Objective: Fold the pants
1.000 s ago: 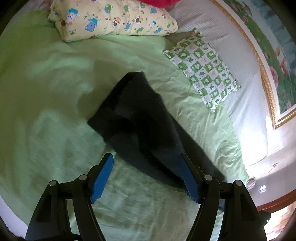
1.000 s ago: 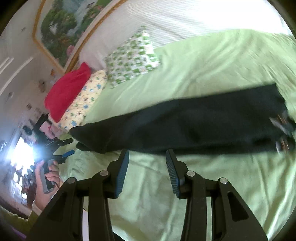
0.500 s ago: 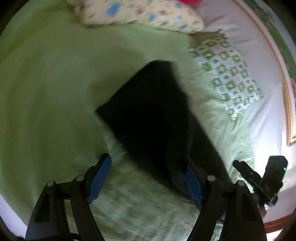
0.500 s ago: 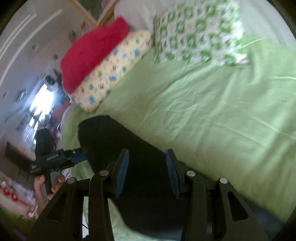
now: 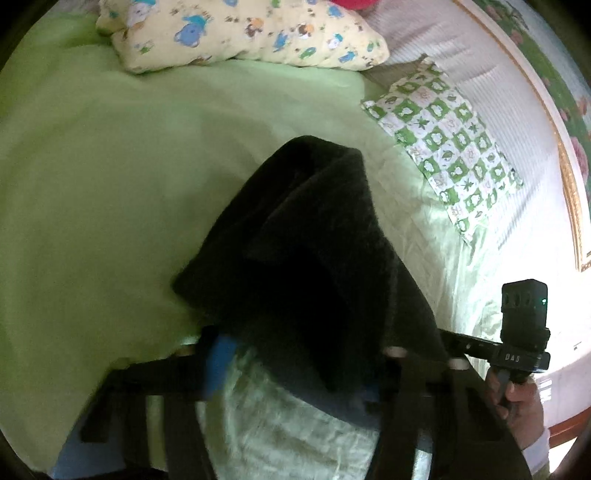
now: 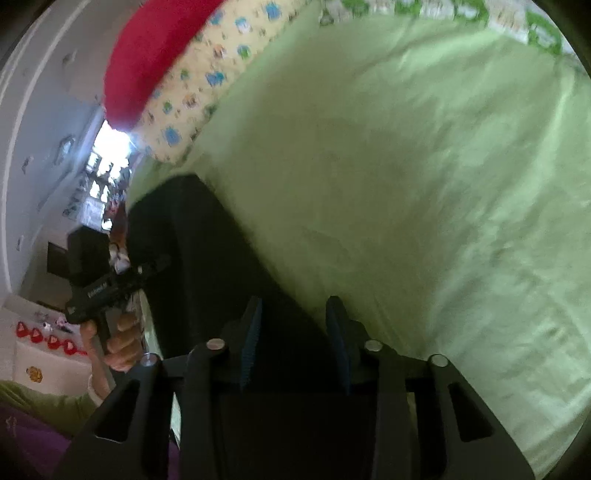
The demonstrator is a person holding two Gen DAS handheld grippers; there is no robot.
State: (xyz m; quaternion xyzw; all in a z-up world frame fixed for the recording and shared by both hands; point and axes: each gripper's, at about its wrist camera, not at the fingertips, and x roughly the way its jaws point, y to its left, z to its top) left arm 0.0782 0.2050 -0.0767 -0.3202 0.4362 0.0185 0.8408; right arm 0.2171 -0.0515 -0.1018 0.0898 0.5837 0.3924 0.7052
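Dark pants (image 5: 314, 258) lie on the green bed sheet (image 5: 110, 184), folded lengthwise, one end bunched and lifted. My left gripper (image 5: 295, 373) is open, low over the near end of the pants; the cloth drapes over its right finger and hides that pad. The left blue pad (image 5: 219, 363) shows. In the right wrist view the pants (image 6: 207, 266) run from the lower middle toward the left. My right gripper (image 6: 293, 339) is open with the pants edge between its blue pads (image 6: 251, 339). The right gripper also shows in the left wrist view (image 5: 517, 343), the left in the right wrist view (image 6: 107, 284).
A yellow animal-print pillow (image 5: 240, 33) and a green checked pillow (image 5: 443, 147) lie at the head of the bed. A red pillow (image 6: 147, 55) sits on the yellow one. A framed picture (image 5: 569, 155) hangs on the wall at the right. The bed's near edge is below.
Both grippers have moved down and closer to the pants. The pants end has bunched up and now drapes over my left gripper's right finger. The right gripper has slid onto the pants edge.
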